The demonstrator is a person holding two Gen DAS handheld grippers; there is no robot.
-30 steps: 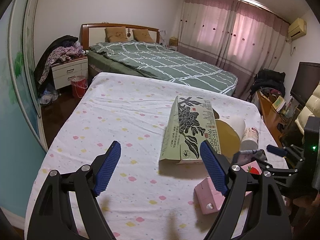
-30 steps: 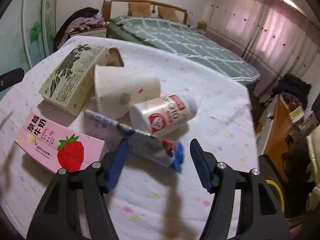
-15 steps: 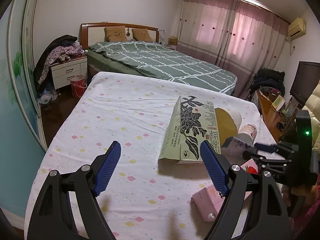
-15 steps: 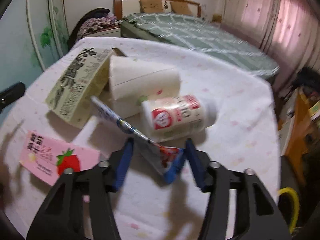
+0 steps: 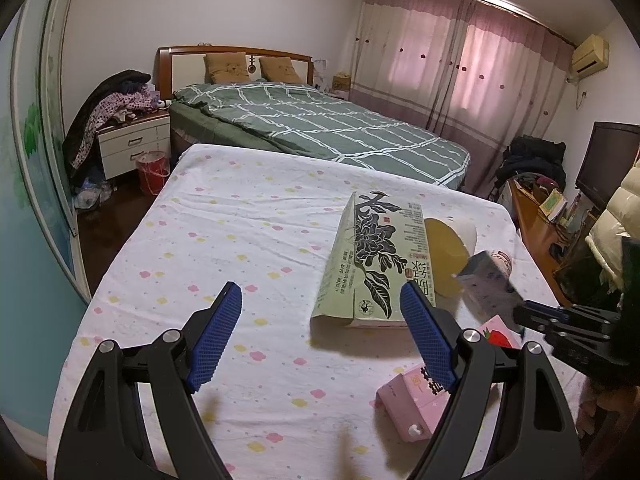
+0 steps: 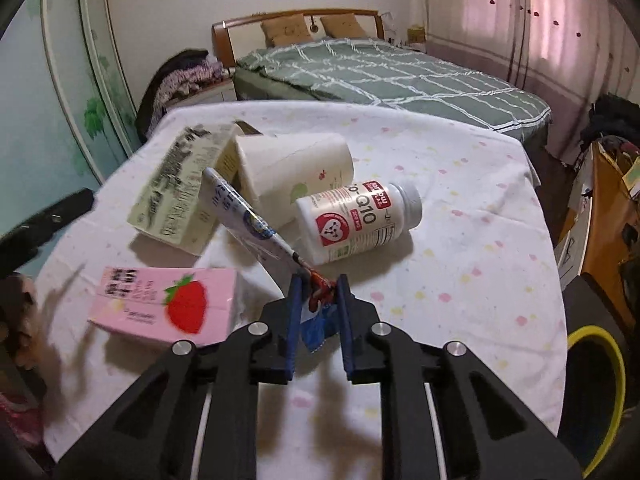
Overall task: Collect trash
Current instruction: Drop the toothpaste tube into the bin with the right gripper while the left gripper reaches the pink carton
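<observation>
White dotted cloth covers one table (image 6: 480, 208), bearing, largest first: one green box (image 5: 376, 256) lying flat with its long axis running away from the left gripper (image 5: 320, 336), whose blue fingers stand wide apart over bare cloth; one paper cup (image 6: 292, 168) on its side; one pink strawberry carton (image 6: 164, 304); one white bottle (image 6: 356, 216) on its side. One flat wrapper (image 6: 248, 220), lifted off the cloth, slants up and leftward from the right gripper (image 6: 318, 300), pinched at its near end.

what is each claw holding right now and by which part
The right claw is shut on the snack wrapper, pinching its red-and-blue end; the rest sticks out ahead, lifted off the table. The left claw is open and holds nothing.
</observation>
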